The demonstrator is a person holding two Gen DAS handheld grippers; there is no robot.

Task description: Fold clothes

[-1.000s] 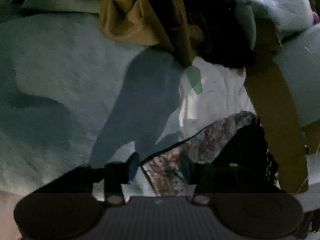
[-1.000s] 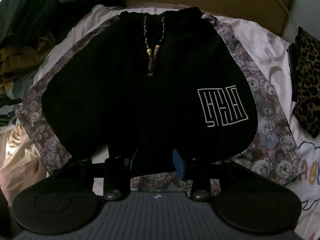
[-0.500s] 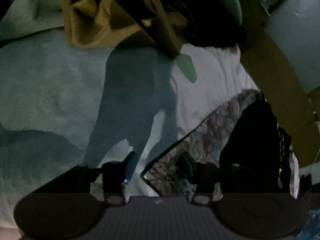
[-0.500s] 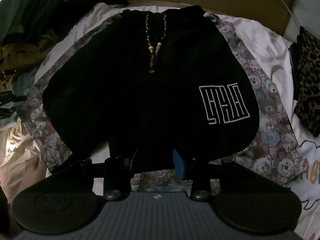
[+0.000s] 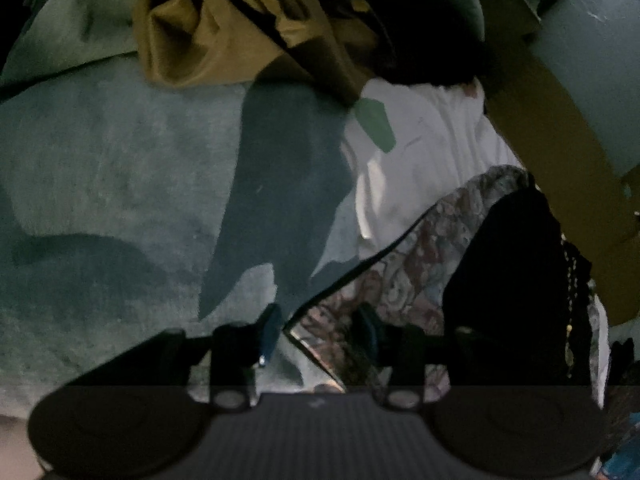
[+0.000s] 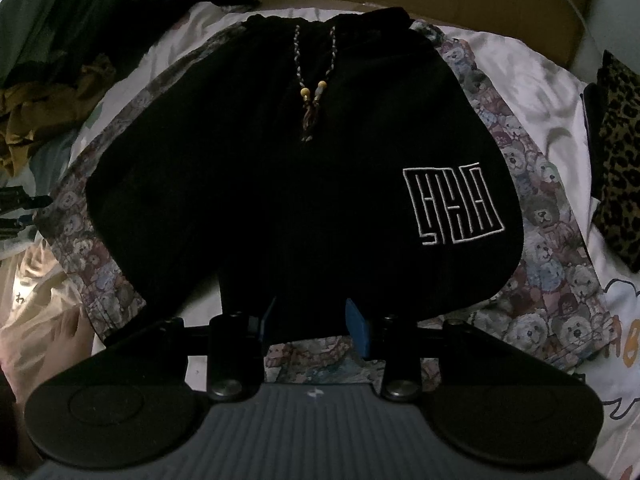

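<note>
Black shorts (image 6: pixel 280 184) hem btwn right gripper (image 6: pixel 310 320) jaws, apart; left gripper (image 5: pixel 320 330) jaws closing at bear-print cloth (image 5: pixel 400 280) corner.

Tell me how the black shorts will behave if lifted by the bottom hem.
The black shorts lie flat and soft, so they would likely droop. The beaded drawstring lies loose and would probably dangle. The fabric looks thick, so moderately heavy.

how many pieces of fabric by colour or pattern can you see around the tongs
black shorts: 1
teddy-bear print cloth: 1
mustard garment: 1
leopard print piece: 1
pale teal blanket: 1
white printed sheet: 1
total: 6
</note>
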